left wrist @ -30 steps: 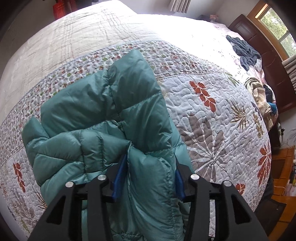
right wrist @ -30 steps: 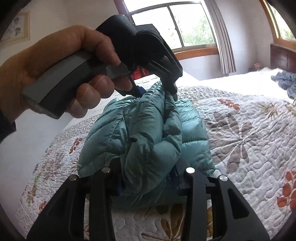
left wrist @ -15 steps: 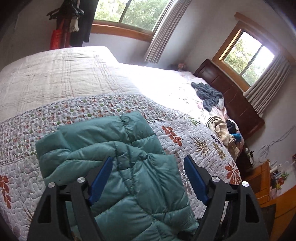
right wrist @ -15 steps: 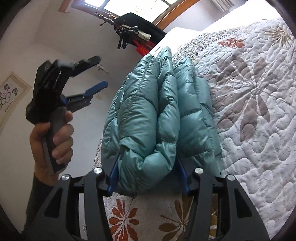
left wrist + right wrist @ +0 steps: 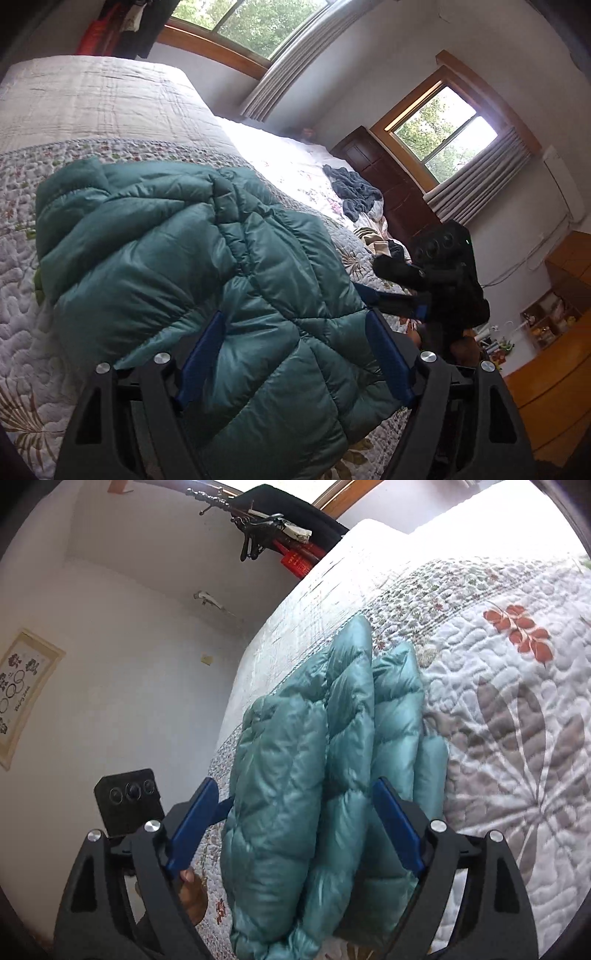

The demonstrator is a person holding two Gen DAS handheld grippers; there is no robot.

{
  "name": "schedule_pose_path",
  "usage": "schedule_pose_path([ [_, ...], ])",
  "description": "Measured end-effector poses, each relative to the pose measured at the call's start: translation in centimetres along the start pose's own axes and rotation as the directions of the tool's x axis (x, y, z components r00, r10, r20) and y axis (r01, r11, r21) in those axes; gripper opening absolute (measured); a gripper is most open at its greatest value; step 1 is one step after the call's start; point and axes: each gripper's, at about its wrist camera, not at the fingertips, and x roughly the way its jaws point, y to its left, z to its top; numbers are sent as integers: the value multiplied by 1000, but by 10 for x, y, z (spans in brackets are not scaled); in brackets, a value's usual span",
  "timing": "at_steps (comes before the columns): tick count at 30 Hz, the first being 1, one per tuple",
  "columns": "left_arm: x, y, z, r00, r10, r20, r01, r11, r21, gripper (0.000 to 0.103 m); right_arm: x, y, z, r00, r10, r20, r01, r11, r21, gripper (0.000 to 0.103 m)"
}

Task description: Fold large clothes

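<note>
A teal puffer jacket (image 5: pixel 207 258) lies folded into a thick bundle on the flower-patterned quilt (image 5: pixel 22 266). My left gripper (image 5: pixel 293 315) is open wide just over the bundle's near end, its blue pads (image 5: pixel 199 354) straddling the fabric without pinching it. From the other side, my right gripper (image 5: pixel 295 781) is open too. The jacket's (image 5: pixel 314 775) stacked layers sit between its fingers; the left pad (image 5: pixel 192 823) stands off the fabric. The black housing of the right tool (image 5: pixel 447 280) shows past the bundle's right edge. The left tool's camera block (image 5: pixel 125 801) and a hand (image 5: pixel 192 890) show at lower left.
A dark blue garment (image 5: pixel 354 188) and more clothes (image 5: pixel 376 240) are piled at the far side of the bed by a dark wooden headboard (image 5: pixel 391 184). Hangers and dark clothes hang on a rack (image 5: pixel 273 520) by the wall. Wooden furniture (image 5: pixel 554 332) stands on the right.
The right gripper, shut on the folded bundle half a second ago, has opened. The left gripper, which let go earlier, has come down close over the jacket, and the bundle rests on the quilt.
</note>
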Motion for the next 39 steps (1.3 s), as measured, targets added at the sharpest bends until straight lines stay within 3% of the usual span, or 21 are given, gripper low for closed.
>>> schedule_pose_path([
  [5, 22, -3, 1, 999, 7, -37, -6, 1000, 24, 77, 13, 1, 23, 995, -35, -88, 34, 999, -14, 83],
  [7, 29, -2, 1, 998, 4, -59, -3, 1000, 28, 76, 12, 4, 22, 993, -39, -113, 36, 999, -31, 78],
  [9, 32, 1, -2, 997, -6, -71, 8, 1000, 24, 75, 3, 13, 19, 993, -94, -78, 87, 992, -95, 71],
  [11, 34, 2, -2, 997, -11, -79, 13, 1000, 23, 75, 8, 13, 15, 991, -46, -125, 35, 995, -92, 67],
  [13, 38, 5, 3, 997, -10, -83, 12, 1000, 21, 75, 17, 11, 14, 987, -66, -147, 52, 994, -96, 63],
  [14, 38, 6, 3, 996, -9, -84, 11, 1000, 18, 75, 24, 10, 14, 984, -62, -169, 47, 995, -88, 58],
  [15, 40, 6, 3, 996, -3, -88, 5, 1000, 21, 75, 30, 8, 14, 981, -48, -189, 35, 997, -75, 36],
  [16, 41, 4, 2, 996, 8, -93, -5, 1000, 28, 75, 32, 6, 15, 980, -56, -190, 42, 996, -75, 19],
  [18, 40, -2, 1, 995, 8, -95, -5, 999, 36, 75, 26, 0, 15, 984, -44, -174, 34, 998, -60, 10],
  [23, 21, -28, 4, 994, -86, -63, 90, 994, 59, 73, 3, -52, -3, 993, 59, -106, -53, 997, 64, 8],
  [25, 26, -37, -4, 988, -121, -94, 127, 989, 69, 73, 1, -74, -11, 991, 102, -85, -91, 988, 122, 9],
  [29, 43, -39, -19, 984, -93, -153, 110, 988, 106, 69, 8, -102, -23, 984, 156, -85, -138, 973, 184, 11],
  [32, 48, -24, -20, 980, -109, -166, 120, 991, 59, 65, 20, -113, -25, 983, 154, -97, -133, 973, 189, 10],
  [35, 53, -18, -21, 982, -72, -174, 84, 995, 61, 61, 29, -123, -28, 982, 160, -100, -138, 971, 196, 11],
  [39, 49, -31, -20, 984, -22, -179, 34, 997, 64, 64, 25, -116, -30, 989, 79, -124, -61, 988, 140, 15],
])
